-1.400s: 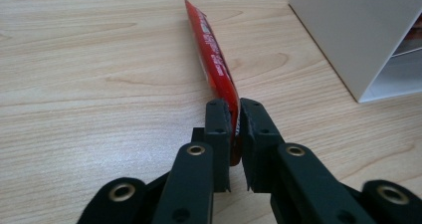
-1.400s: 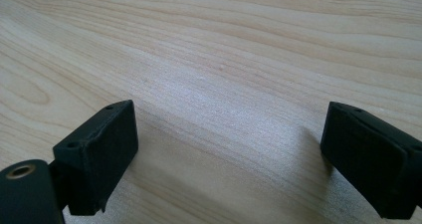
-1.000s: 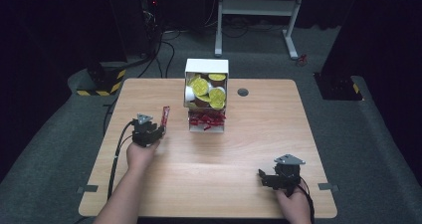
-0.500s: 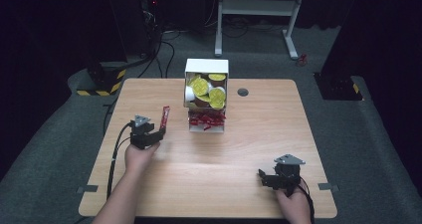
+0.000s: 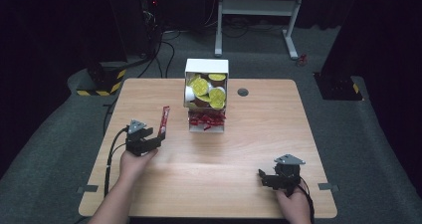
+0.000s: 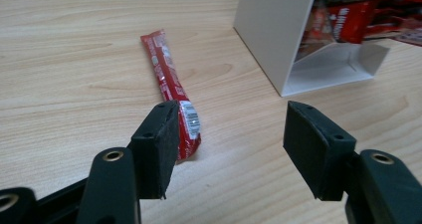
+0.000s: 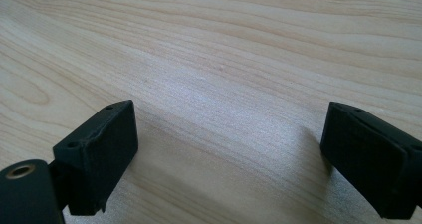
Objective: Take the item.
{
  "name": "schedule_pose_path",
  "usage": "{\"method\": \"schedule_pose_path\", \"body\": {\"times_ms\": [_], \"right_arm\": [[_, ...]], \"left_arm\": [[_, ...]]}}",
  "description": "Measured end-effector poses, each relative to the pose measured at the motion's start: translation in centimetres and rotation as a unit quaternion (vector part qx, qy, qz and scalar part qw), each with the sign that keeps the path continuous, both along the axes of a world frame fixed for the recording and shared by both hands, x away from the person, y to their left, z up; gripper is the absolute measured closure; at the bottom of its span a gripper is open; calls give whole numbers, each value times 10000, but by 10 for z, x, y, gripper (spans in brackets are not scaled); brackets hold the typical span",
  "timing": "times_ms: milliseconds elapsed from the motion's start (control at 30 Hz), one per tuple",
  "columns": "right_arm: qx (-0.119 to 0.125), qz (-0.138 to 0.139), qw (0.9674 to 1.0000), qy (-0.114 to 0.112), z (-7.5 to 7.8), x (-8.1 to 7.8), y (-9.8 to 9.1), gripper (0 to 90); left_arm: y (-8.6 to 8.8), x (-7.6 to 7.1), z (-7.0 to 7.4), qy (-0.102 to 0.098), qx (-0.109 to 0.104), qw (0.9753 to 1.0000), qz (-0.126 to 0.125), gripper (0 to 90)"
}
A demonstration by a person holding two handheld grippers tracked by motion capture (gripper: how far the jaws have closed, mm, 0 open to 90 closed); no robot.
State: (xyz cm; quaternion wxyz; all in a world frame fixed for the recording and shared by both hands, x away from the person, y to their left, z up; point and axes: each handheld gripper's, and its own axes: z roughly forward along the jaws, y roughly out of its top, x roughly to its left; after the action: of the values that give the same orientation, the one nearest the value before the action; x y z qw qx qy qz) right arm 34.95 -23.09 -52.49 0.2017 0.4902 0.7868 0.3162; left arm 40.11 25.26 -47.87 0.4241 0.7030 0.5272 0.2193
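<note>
The left gripper (image 6: 229, 149) is held with jaws apart, empty, low over the bench (image 5: 249, 149). A red sachet (image 6: 171, 87) lies flat on the wood, its near end just beside the left-hand jaw, toward 11 o'clock in the left gripper view.

Risk noted: if a grasp is intended, the thin flat sachet may be skated along the wood or pinched only at its tip and dropped. The jaws are offset to one side of it.

The right gripper (image 7: 229, 159) is parked with jaws apart over bare wood, holding nothing.

A white dispenser box (image 5: 206, 94) stands at 12 o'clock on the bench. Yellow-lidded pods (image 5: 209, 92) are stacked in its upper part; red sachets (image 5: 206, 119) are heaped in its lower tray.
</note>
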Motion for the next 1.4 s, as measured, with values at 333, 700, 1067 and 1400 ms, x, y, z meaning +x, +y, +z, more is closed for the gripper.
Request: {"method": "schedule_pose_path", "body": {"times_ms": [333,700,1067,1400], "right_arm": [[-1,1,10000,-2,0,0,0,78],[-2,0,10000,-2,0,0,0,78],[0,1,10000,7,0,-1,1,80],[-25,63,10000,-23,0,-1,1,80]], "left_arm": [[2,-25,10,-95,-42,9999,-107,389],[16,-52,7,17,-115,9990,-427,350],[33,-77,-17,450,317,9979,-339,206],[41,-80,-52,539,1115,9923,74,74]]}}
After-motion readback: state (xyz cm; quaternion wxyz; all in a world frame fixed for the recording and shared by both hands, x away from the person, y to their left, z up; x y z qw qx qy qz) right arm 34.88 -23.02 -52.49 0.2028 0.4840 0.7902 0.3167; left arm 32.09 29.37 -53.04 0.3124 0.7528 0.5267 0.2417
